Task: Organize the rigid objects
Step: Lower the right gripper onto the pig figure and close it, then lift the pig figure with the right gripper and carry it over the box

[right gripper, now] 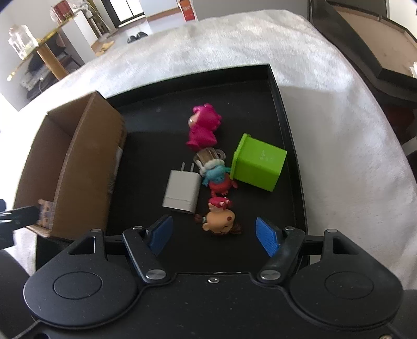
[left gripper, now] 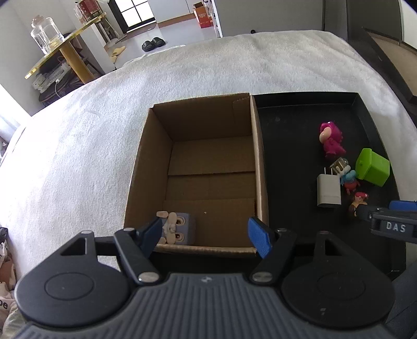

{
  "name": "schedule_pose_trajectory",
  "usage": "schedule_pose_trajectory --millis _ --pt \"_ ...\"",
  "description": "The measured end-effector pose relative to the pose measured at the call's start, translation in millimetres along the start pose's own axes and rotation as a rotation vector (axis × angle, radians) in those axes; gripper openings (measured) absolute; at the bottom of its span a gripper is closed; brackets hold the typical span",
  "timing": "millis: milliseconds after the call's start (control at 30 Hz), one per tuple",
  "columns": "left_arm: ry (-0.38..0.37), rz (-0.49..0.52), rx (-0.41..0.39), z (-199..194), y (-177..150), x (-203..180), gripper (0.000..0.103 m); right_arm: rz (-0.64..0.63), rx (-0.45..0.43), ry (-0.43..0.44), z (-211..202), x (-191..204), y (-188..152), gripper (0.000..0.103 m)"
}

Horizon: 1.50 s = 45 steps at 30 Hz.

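R tool [right gripper: 211,236] spread, girl figurine [right gripper: 220,220] btwn pads – untouched; L tool [left gripper: 204,236] spread

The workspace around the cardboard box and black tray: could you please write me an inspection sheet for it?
Surface: white fluffy cover under a cardboard box and a black tray side by side.
Job's things: grey block toy in the box's near corner; on the tray a pink figure, green cube, white charger, blue-and-red figure, big-headed figure.
Clutter: small clear item by the charger.
Tongs: left tongs open over the box; right tongs open, the big-headed figure just ahead, untouched.
Cables: tangle under the side table.
Surroundings: glass bottle, slippers, orange carton.
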State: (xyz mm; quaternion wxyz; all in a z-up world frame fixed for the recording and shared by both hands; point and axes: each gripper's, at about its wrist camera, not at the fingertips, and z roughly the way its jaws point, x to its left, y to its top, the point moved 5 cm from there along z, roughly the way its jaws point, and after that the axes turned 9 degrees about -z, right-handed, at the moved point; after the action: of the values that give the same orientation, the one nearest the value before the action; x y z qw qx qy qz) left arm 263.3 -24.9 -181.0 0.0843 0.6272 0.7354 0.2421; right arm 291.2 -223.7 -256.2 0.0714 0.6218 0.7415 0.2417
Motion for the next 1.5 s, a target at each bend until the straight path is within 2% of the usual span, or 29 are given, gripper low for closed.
schedule_pose_trajectory --millis 400,433,500,567,1000,1167,1500 --pt "0.032 -0.018 0.027 14 -2 15 0.072 -0.016 0.034 -0.015 30 2 -5 0.068" --pt "0.038 -0.021 0.031 16 -3 17 0.072 -0.017 0.034 -0.018 31 2 -6 0.066" --pt "0.044 -0.026 0.036 19 -4 18 0.072 -0.017 0.038 -0.019 34 2 -6 0.047" --pt "0.049 -0.024 0.039 21 -5 19 0.072 -0.013 0.047 -0.009 35 2 -8 0.041" --pt "0.020 -0.022 0.031 14 -4 19 0.072 -0.025 0.011 -0.014 16 9 -4 0.040" --pt "0.026 -0.023 0.021 9 -1 25 0.072 -0.049 -0.015 -0.011 4 17 6 0.040" --pt "-0.022 -0.062 -0.009 -1 13 43 0.072 -0.073 -0.063 -0.004 -27 38 35 0.040"
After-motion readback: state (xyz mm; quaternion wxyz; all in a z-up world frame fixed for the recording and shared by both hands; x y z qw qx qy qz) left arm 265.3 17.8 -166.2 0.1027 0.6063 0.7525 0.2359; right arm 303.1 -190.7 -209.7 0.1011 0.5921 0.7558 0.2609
